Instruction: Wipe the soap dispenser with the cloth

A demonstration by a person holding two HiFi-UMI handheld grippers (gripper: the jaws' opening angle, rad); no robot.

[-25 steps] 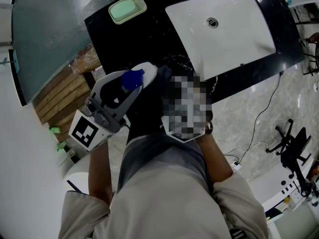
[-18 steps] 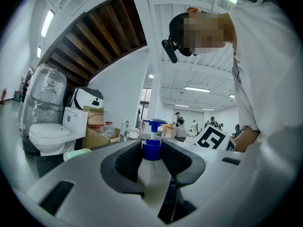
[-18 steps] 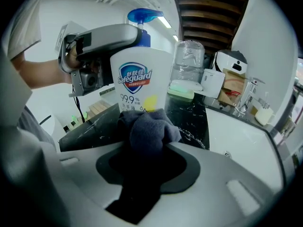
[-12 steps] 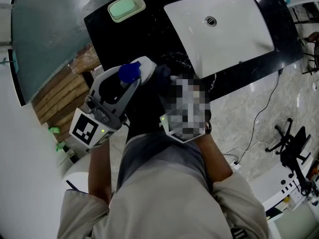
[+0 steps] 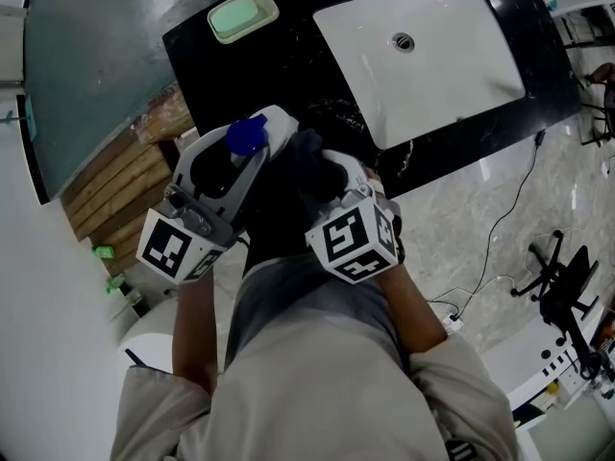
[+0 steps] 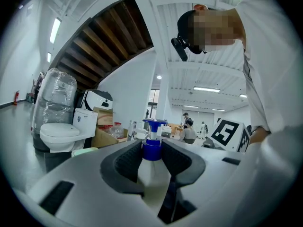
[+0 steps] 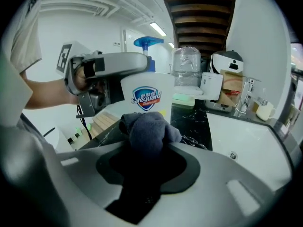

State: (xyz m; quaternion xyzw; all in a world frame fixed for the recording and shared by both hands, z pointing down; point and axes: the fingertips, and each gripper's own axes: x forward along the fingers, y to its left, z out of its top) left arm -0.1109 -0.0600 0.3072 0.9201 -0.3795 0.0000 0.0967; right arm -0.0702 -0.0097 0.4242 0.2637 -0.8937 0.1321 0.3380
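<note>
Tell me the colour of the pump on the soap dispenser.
Blue. The pump of the soap dispenser shows best in the left gripper view.

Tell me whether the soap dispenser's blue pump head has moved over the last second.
Yes, slightly: the blue pump head has edged up the head view, closer to the green soap dish.

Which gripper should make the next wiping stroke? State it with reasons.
Right. The right gripper is shut on the cloth, bunched close against the soap dispenser; the left gripper is clamped on that dispenser, busy holding it.
</note>
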